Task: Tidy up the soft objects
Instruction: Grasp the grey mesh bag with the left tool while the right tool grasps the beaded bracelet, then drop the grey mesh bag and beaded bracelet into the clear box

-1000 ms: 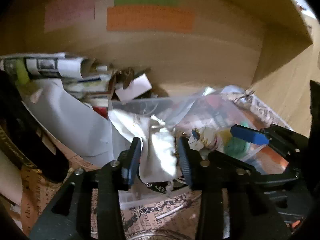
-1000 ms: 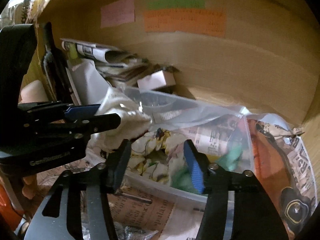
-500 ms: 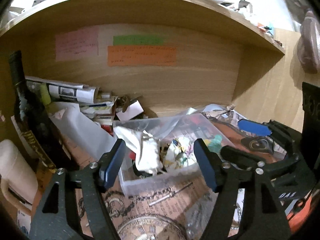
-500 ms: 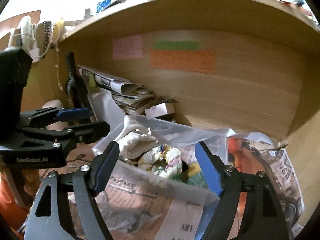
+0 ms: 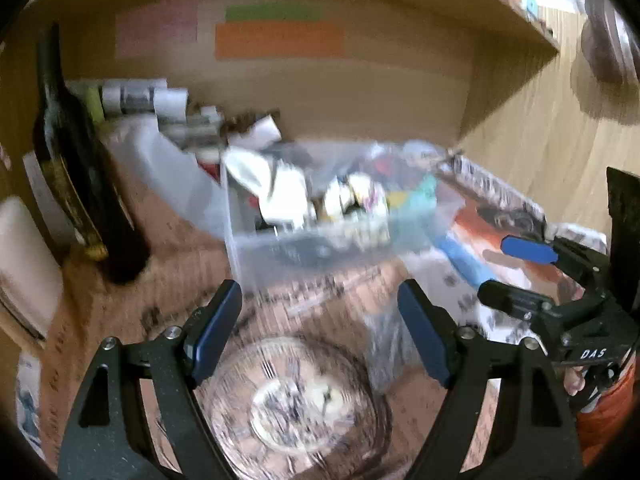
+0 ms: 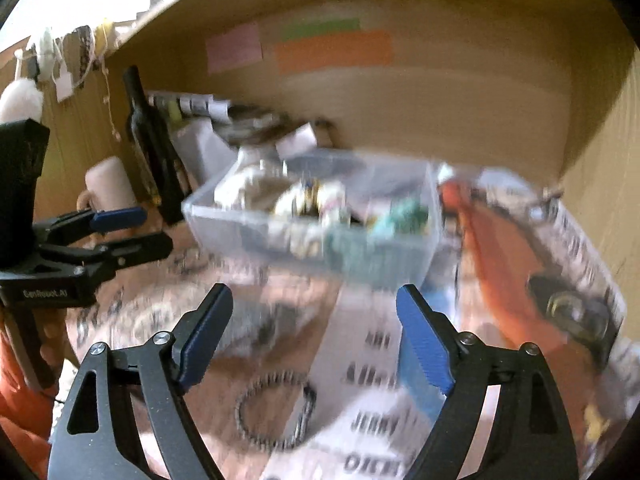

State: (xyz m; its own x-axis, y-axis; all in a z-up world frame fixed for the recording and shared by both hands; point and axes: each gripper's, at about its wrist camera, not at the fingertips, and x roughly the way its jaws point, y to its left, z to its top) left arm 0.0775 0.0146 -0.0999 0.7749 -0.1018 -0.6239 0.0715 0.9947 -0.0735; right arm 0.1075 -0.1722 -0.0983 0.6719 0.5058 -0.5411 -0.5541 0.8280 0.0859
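A clear plastic bin (image 5: 280, 248) (image 6: 256, 228) sits on a newspaper-covered desk and holds soft things: a white cloth (image 5: 280, 192) (image 6: 236, 190), a patterned white bundle (image 5: 356, 200) (image 6: 312, 196) and a teal piece (image 5: 424, 192) (image 6: 404, 214). My left gripper (image 5: 320, 320) is open and empty, well short of the bin; it also shows in the right wrist view (image 6: 132, 232). My right gripper (image 6: 314, 324) is open and empty, short of the bin; it also shows in the left wrist view (image 5: 516, 276). Both views are blurred.
A dark wine bottle (image 5: 76, 168) (image 6: 152, 140) stands left of the bin beside a white mug (image 6: 108, 184). Rolled papers and small boxes (image 5: 160, 100) pile up at the back wall. Sticky notes (image 5: 276, 40) hang on it. A shelf side panel (image 5: 504, 92) rises at the right.
My left gripper let go of the white cloth, which now lies in the bin, and opened. Both grippers have pulled back from the bin toward the desk's front.
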